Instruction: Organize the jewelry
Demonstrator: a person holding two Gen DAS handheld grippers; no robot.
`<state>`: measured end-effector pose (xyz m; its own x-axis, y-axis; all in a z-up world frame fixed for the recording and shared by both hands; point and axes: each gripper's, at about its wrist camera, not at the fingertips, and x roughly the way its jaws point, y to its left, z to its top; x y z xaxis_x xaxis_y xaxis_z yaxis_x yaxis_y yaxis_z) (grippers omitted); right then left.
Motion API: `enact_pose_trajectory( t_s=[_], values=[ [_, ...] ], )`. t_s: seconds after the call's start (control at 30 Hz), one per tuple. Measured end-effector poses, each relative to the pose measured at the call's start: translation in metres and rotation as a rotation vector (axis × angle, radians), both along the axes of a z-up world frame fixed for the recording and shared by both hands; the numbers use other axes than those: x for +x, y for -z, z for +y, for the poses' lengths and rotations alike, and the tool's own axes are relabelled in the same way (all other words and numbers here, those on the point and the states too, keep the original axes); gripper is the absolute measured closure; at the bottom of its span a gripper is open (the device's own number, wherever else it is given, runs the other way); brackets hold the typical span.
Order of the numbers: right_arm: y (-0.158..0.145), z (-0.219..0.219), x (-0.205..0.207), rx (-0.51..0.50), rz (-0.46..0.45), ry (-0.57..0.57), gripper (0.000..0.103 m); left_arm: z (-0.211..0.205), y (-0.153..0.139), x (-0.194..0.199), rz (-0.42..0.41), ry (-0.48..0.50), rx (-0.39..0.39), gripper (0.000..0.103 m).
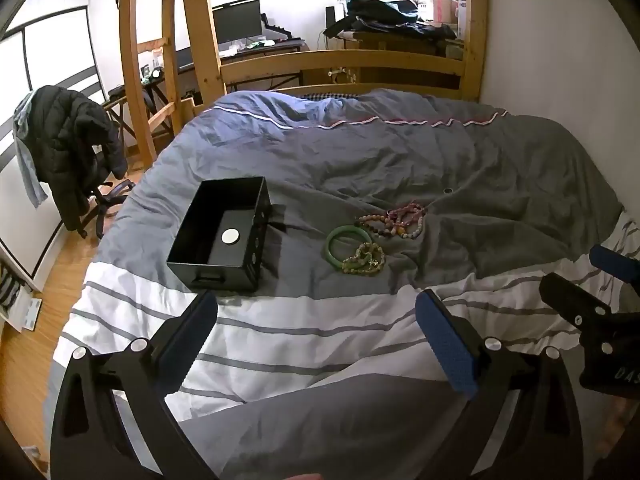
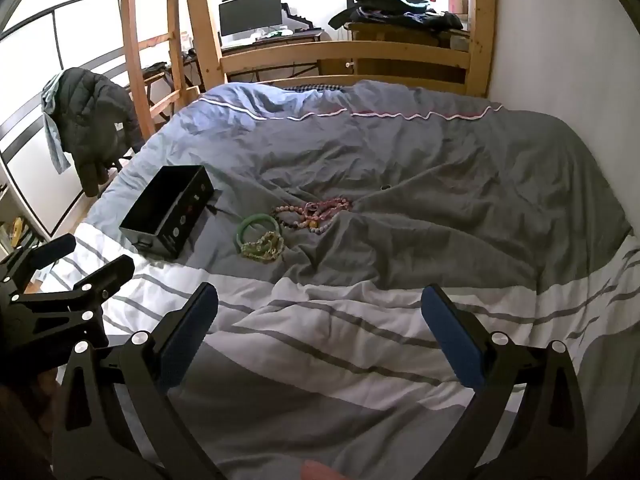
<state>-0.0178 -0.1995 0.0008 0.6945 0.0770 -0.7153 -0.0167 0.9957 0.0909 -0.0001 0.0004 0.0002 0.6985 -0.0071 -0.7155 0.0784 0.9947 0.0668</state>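
1. I see a soft cloth duvet (image 1: 400, 168), creased and matt.
2. The box (image 1: 224, 236) looks like black painted metal, smooth with a slight sheen.
3. The green bangle (image 1: 347, 246) is glossy, like polished stone.
4. The bed frame (image 1: 340, 62) is bare, pale wood.
5. My gripper pads (image 1: 448, 344) are blue and ribbed.

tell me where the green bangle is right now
In the left wrist view the green bangle lies on the grey duvet, right of the black box, touching the yellow-green bead bracelet.
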Motion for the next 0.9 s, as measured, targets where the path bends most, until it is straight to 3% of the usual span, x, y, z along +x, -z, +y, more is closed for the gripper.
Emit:
enact_pose_trajectory(
  t_s=[0.9],
  values=[
    [0.0038, 0.006, 0.0017, -0.017, 0.02, -0.01, 0.003, 0.0047, 0.0018, -0.0011, 0.005, 0.0, 0.011, 0.005]
  ],
)
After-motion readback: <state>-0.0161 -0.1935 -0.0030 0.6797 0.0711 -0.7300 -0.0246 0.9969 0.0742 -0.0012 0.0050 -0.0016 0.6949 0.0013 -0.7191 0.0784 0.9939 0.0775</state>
